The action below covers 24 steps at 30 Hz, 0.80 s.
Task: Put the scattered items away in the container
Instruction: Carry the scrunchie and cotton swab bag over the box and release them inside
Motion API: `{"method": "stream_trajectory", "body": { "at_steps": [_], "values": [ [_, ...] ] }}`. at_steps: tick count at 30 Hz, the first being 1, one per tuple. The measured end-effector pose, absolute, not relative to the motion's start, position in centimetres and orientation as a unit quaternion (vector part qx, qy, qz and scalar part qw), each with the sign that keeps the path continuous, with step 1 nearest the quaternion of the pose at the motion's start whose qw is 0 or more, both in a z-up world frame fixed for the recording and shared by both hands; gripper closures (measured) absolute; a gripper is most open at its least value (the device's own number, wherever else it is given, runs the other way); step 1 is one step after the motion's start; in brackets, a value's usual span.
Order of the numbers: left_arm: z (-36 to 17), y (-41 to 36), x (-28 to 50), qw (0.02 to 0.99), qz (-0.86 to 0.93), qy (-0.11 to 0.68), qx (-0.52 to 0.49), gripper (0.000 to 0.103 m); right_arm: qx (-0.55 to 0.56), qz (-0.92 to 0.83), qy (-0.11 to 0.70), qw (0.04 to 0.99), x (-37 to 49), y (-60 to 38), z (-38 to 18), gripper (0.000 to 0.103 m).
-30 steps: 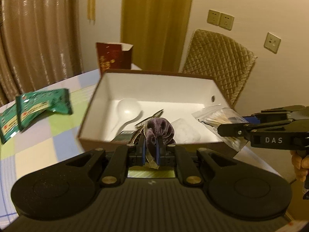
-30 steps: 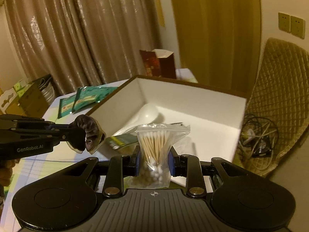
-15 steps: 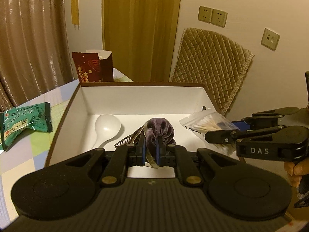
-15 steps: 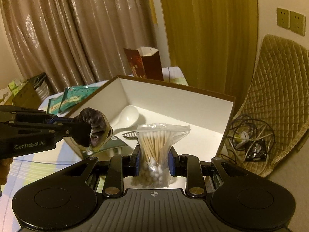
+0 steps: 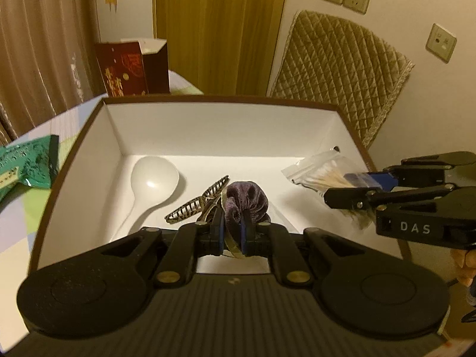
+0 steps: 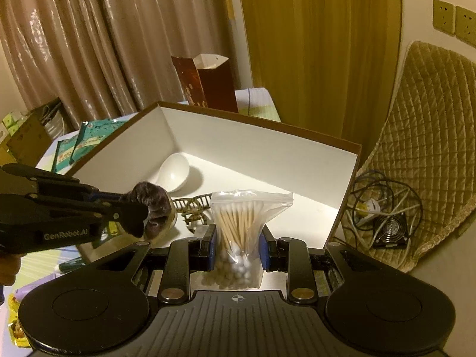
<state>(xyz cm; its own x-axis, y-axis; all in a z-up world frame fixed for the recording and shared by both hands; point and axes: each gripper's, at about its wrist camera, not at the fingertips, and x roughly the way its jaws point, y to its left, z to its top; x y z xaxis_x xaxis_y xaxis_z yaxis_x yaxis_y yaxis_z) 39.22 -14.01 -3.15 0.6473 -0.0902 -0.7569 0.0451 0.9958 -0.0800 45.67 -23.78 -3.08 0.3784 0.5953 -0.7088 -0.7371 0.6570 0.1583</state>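
Observation:
A brown box with a white inside [image 5: 98, 148] [image 6: 267, 151] stands open on the table. In it lie a white spoon [image 5: 153, 180] [image 6: 175, 172] and a striped hair claw [image 5: 197, 203] [image 6: 193, 208]. My left gripper [image 5: 232, 233] [image 6: 131, 214] is shut on a purple velvet scrunchie [image 5: 247, 200] [image 6: 156, 205] and holds it above the box's near part. My right gripper [image 6: 236, 245] [image 5: 351, 189] is shut on a clear zip bag of cotton swabs [image 6: 238, 223] [image 5: 318, 172] over the box's right side.
Green packets [image 5: 23, 163] [image 6: 89, 139] lie on the checked tablecloth left of the box. A dark red carton [image 5: 131, 68] [image 6: 205, 83] stands behind it. A quilted chair [image 5: 342, 68] [image 6: 431, 125] is at the right, with cables and a small fan [image 6: 386, 223] on the floor.
Both grippers have moved forward and over the box with their items still held. The box now fills more of both views.

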Motion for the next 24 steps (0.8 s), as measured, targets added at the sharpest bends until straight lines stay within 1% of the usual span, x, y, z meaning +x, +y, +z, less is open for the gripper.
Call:
{"method": "stream_trajectory", "body": {
  "at_steps": [2,6,8,9,12,17,21,23,24],
  "values": [
    [-3.9,-14.0,39.8,0.902,-0.036,0.428,-0.029,0.094,-0.095,0.403,0.387,0.824,46.0,-23.6,-3.4,0.078],
    [-5.3,-14.0,40.7,0.891,-0.037,0.451,-0.032,0.083,-0.1,0.404,0.388,0.822,46.7,-23.3,-3.7,0.078],
    [-5.8,-14.1,40.9,0.889,-0.037,0.456,-0.024,0.081,-0.104,0.404,0.389,0.822,47.1,-23.1,-3.9,0.078],
    [-6.0,-14.1,40.9,0.888,-0.035,0.459,-0.023,0.076,-0.105,0.404,0.389,0.821,47.2,-23.0,-4.0,0.078],
    [-6.1,-14.0,41.3,0.887,-0.033,0.46,-0.023,0.068,-0.111,0.404,0.392,0.819,47.7,-22.7,-4.3,0.078],
    [-5.8,-13.7,41.7,0.888,-0.025,0.458,-0.017,0.065,-0.13,0.399,0.392,0.819,48.4,-22.0,-5.0,0.078],
    [-5.7,-13.3,42.0,0.889,-0.017,0.458,-0.016,0.06,-0.154,0.39,0.381,0.824,48.9,-21.4,-5.3,0.078],
    [-5.7,-13.2,41.9,0.889,-0.014,0.457,-0.015,0.059,-0.163,0.391,0.375,0.825,49.2,-21.1,-5.4,0.073],
    [-5.7,-13.1,41.9,0.889,-0.014,0.456,-0.015,0.058,-0.168,0.396,0.371,0.823,49.2,-21.1,-5.4,0.059]
  ]
}}
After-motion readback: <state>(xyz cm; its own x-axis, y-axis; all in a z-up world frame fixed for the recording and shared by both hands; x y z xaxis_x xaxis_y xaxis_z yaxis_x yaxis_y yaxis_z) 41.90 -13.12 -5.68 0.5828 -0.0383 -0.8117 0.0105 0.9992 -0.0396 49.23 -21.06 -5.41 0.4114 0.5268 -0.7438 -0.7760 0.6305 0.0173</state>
